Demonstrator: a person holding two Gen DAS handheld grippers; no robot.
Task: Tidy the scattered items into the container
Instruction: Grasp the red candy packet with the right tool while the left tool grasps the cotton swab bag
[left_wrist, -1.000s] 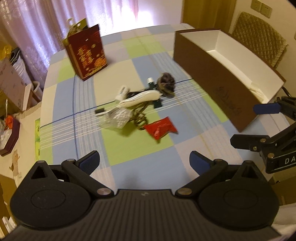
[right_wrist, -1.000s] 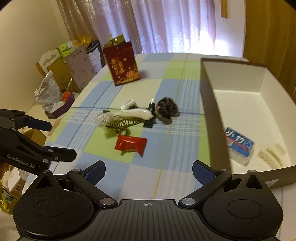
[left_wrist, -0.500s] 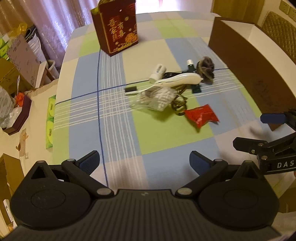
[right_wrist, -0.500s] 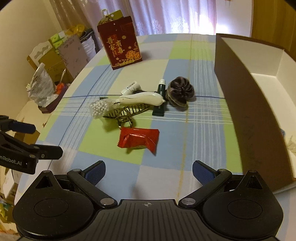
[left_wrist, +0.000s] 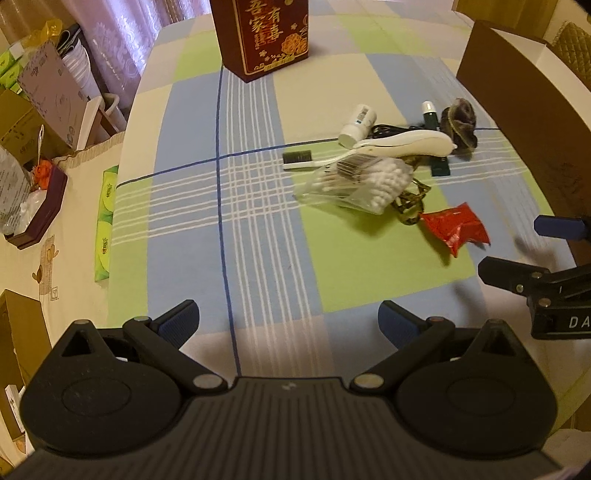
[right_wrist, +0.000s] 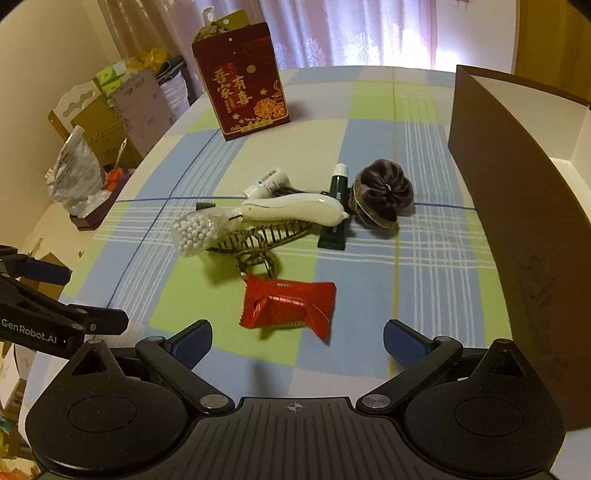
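Note:
A heap of small items lies mid-table: a red foil packet (right_wrist: 290, 306), a bag of cotton swabs (left_wrist: 364, 181), a white handheld device (right_wrist: 295, 211), a dark hair scrunchie (right_wrist: 384, 192), a green tube (right_wrist: 336, 206), a small white bottle (left_wrist: 358, 123) and a patterned hair clip (right_wrist: 255, 245). The brown cardboard box (right_wrist: 517, 206) stands at the right. My right gripper (right_wrist: 297, 341) is open, its fingers just short of the red packet. My left gripper (left_wrist: 288, 321) is open over bare cloth, well short of the heap.
A red gift bag (right_wrist: 243, 99) stands upright at the far side of the checked tablecloth (left_wrist: 258, 240). Boxes and bags (right_wrist: 107, 122) crowd the floor left of the table. A green tissue pack (left_wrist: 105, 225) lies near the left table edge.
Both grippers have moved forward and lower toward the heap. The red packet now sits much closer to the right gripper's fingers, and the box interior has dropped out of sight.

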